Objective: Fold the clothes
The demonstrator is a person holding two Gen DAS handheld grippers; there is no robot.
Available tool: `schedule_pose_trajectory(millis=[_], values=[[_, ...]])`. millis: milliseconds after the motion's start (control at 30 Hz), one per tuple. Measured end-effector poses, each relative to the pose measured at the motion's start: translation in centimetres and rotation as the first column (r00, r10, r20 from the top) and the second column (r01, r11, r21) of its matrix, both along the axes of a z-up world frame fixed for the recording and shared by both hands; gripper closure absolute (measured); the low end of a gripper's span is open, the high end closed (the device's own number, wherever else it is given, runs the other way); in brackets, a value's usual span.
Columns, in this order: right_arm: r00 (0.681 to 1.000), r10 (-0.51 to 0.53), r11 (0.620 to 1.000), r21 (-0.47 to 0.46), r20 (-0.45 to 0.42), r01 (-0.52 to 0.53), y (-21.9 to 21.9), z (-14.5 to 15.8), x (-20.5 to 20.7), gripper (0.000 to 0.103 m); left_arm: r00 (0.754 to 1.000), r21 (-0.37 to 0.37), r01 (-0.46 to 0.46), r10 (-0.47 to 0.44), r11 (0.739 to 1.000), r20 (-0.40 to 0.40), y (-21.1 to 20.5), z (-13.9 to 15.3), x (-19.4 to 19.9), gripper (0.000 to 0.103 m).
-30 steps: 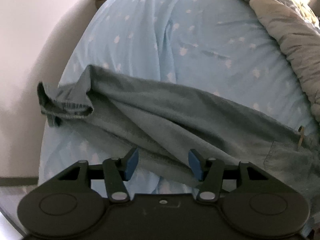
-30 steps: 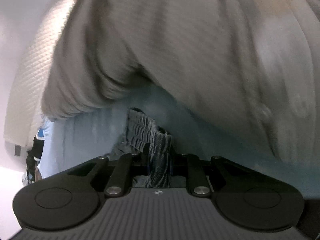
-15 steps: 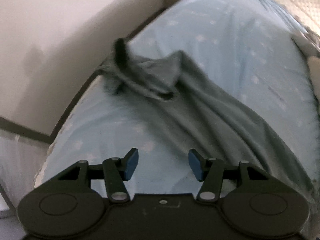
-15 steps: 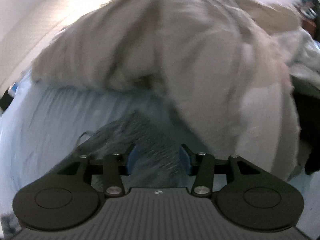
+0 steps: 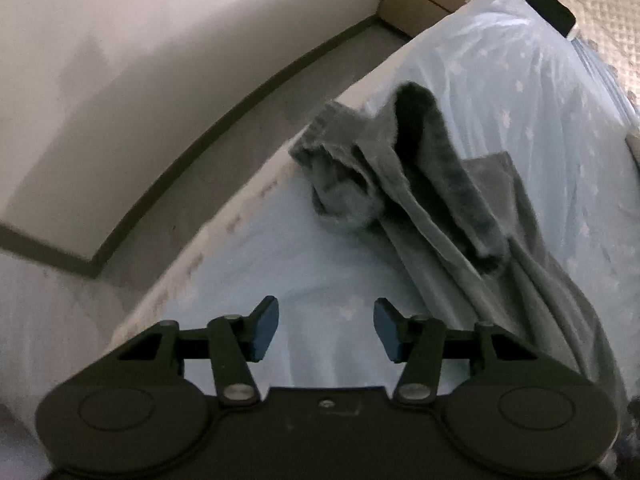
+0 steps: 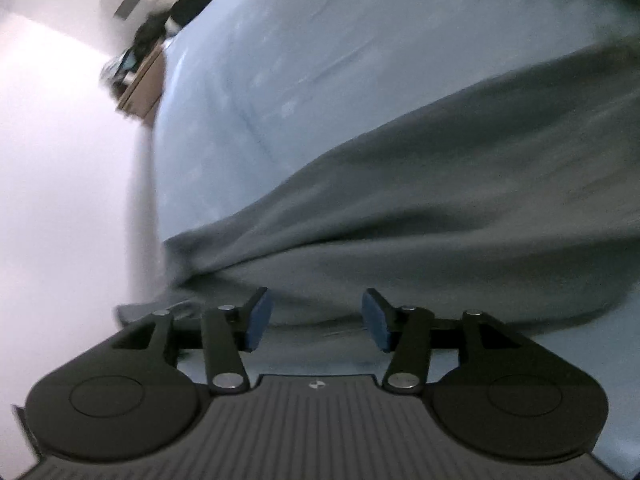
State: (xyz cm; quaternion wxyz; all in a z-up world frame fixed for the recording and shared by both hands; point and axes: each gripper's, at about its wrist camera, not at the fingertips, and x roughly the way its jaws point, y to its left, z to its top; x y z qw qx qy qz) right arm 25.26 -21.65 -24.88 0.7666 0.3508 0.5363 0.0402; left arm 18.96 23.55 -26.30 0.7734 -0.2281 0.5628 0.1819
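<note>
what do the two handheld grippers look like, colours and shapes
Both are matte black with two round discs at the base, silver pivot screws and angled linkage arms ending in blue pads. The left gripper has a smooth body; the right gripper has a ribbed one with a small round emblem.

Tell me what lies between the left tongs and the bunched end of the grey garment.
Only bare light-blue bedsheet, seen in the left wrist view. The left tongs, closing with nothing between the pads, sit short of the grey garment.

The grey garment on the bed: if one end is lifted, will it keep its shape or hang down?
The grey garment would probably hang limp: it already lies in soft folds. Its bunched ribbed end suggests it crumples easily. It may drag the light blue sheet a little.
</note>
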Motion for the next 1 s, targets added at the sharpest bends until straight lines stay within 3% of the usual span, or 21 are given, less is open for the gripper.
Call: schedule_pose_trajectory(millis=[167, 300, 400, 600, 667, 700, 767, 800, 1000], values=[[0.996, 0.015, 0.992, 0.127, -0.091, -0.003, 8.9, -3.0, 4.0, 0.043, 0.997, -0.019, 0.056, -0.055, 0.998, 0.046, 2.7, -2.8, 1.9, 0.062], [0.991, 0.034, 0.982, 0.189, -0.13, -0.009, 14.7, -5.5, 7.0, 0.038, 0.982, -0.026, 0.162, -0.158, 0.986, 0.108, 3.2, -3.9, 2.7, 0.064], [0.987, 0.043, 0.981, 0.192, -0.155, -0.012, 17.8, -7.0, 9.0, 0.03, 0.954, -0.007, 0.255, -0.251, 0.967, 0.163, 2.8, -4.1, 3.2, 0.064], [0.976, 0.015, 0.986, 0.164, -0.217, 0.021, 20.7, -9.5, 12.1, 0.029, 0.885, 0.052, 0.394, -0.394, 0.918, 0.25, 2.0, -4.3, 3.8, 0.064], [0.968, 0.036, 0.985, 0.174, -0.247, 0.008, 21.1, -10.1, 12.4, 0.038, 0.868, 0.044, 0.428, -0.424, 0.903, 0.259, 2.0, -4.6, 4.1, 0.064], [0.969, 0.054, 0.985, 0.17, -0.242, -0.013, 21.3, -10.0, 12.6, 0.061, 0.863, 0.043, 0.438, -0.434, 0.898, 0.258, 2.0, -4.8, 4.3, 0.064], [0.969, 0.094, 0.985, 0.16, -0.227, -0.058, 21.5, -9.6, 12.9, 0.074, 0.854, 0.041, 0.457, -0.452, 0.888, 0.256, 2.1, -5.1, 4.6, 0.064], [0.973, 0.107, 0.985, 0.153, -0.207, -0.076, 21.5, -9.1, 13.0, 0.087, 0.851, 0.041, 0.463, -0.457, 0.885, 0.259, 2.4, -5.4, 4.5, 0.064], [0.979, 0.15, 0.98, 0.153, -0.141, -0.128, 20.9, -5.7, 13.1, 0.09, 0.839, 0.043, 0.491, -0.485, 0.87, 0.245, 2.1, -6.1, 5.3, 0.07]])
